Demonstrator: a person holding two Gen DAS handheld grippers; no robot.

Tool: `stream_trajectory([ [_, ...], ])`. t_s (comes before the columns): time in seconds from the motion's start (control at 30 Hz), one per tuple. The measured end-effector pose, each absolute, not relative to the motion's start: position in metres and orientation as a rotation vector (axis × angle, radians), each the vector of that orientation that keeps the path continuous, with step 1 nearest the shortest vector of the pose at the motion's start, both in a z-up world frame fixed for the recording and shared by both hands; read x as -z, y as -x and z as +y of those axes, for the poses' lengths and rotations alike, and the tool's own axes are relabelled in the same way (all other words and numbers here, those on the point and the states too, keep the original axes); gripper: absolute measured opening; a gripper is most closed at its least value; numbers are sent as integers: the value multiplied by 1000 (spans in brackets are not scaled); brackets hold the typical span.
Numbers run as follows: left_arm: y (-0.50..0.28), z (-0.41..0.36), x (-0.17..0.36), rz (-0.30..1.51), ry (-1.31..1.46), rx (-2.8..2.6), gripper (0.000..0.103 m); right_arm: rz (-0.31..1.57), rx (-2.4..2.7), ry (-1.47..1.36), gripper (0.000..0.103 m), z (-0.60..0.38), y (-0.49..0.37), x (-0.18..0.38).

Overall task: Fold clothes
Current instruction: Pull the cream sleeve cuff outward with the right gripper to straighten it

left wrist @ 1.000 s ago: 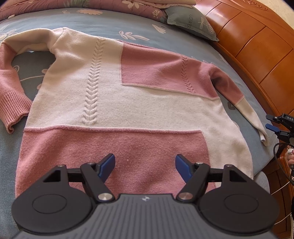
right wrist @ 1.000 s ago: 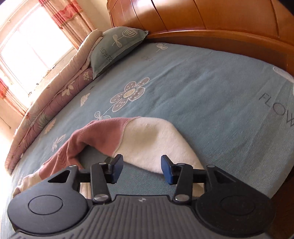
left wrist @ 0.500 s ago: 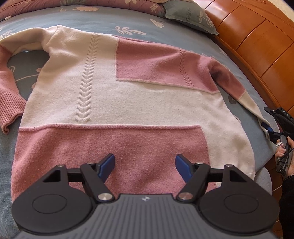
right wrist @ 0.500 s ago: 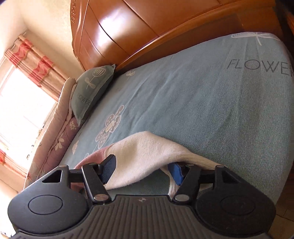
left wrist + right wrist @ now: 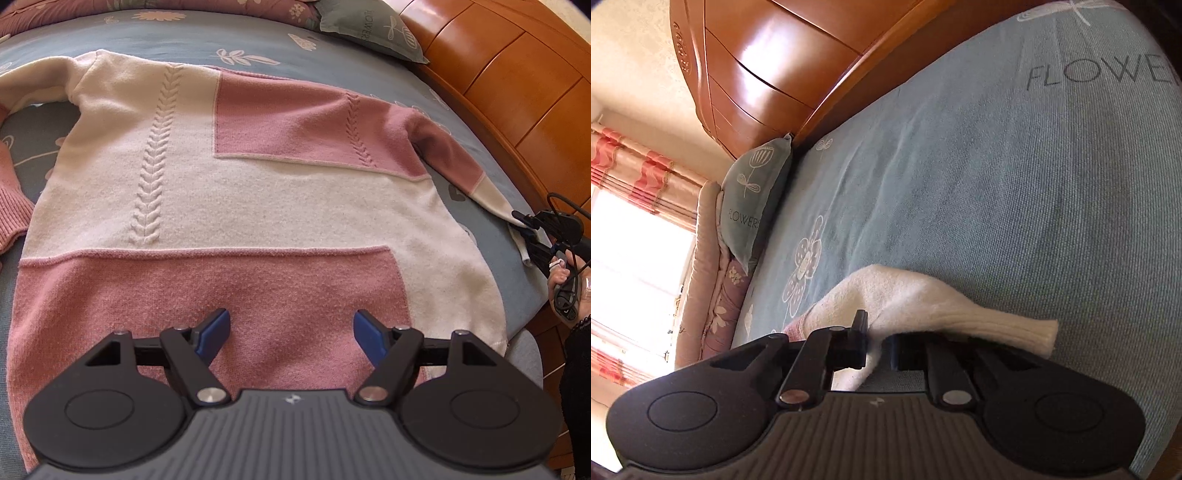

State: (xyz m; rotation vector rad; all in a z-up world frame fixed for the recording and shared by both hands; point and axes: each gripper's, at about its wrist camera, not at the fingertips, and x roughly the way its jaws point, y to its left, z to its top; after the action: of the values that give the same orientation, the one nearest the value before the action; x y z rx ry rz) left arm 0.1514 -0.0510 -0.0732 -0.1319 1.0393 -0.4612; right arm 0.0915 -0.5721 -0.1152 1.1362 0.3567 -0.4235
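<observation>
A pink and cream knit sweater [image 5: 236, 206] lies flat on the blue bed cover, its hem nearest me. My left gripper [image 5: 291, 332] hovers open above the pink hem panel, with nothing between its blue pads. The sweater's right sleeve [image 5: 480, 184] runs out toward the bed's edge. There my right gripper [image 5: 532, 230] is shut on the cream sleeve cuff [image 5: 960, 314]. In the right wrist view that right gripper [image 5: 881, 349] pinches the cream knit between its closed jaws, and the ribbed cuff end sticks out to the right. The left sleeve [image 5: 11, 199] bends back at the far left.
A wooden headboard [image 5: 517, 85] rises along the right of the bed. A blue pillow [image 5: 369, 29] and a folded pink floral quilt [image 5: 184, 7] lie at the far end. A person's hand [image 5: 565, 288] holds the right gripper beside the bed edge. A curtained window [image 5: 628, 240] is beyond.
My right gripper rolled, dropped onto the sleeve cuff and went from open to shut on it. The left gripper stayed open above the hem.
</observation>
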Motion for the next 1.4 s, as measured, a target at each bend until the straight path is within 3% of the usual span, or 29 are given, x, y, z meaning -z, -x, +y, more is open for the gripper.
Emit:
stream_trajectory([
  [0.27,-150,-50,73,1036,136,465,74,233,403,-832,14,-579,-82,37],
  [0.37,-150,-50,74,1035,136,470,73,297,433,-805,14,-582,-72,45],
  [0.53,-149,-50,74,1034,135,475,74,430,458,-999,31,-601,-51,102],
  [0.87,-150,-58,73,1047,98,457,75,262,434,-1179,50,-611,-49,138],
  [0.97,-152,-61,73,1054,83,450,75,246,435,-1178,45,-619,-61,137],
  [1.03,-154,-64,73,1057,74,447,76,296,434,-1134,9,-624,-73,133],
  [1.4,-172,-96,68,1066,35,471,76,378,394,-775,10,-684,-153,56],
])
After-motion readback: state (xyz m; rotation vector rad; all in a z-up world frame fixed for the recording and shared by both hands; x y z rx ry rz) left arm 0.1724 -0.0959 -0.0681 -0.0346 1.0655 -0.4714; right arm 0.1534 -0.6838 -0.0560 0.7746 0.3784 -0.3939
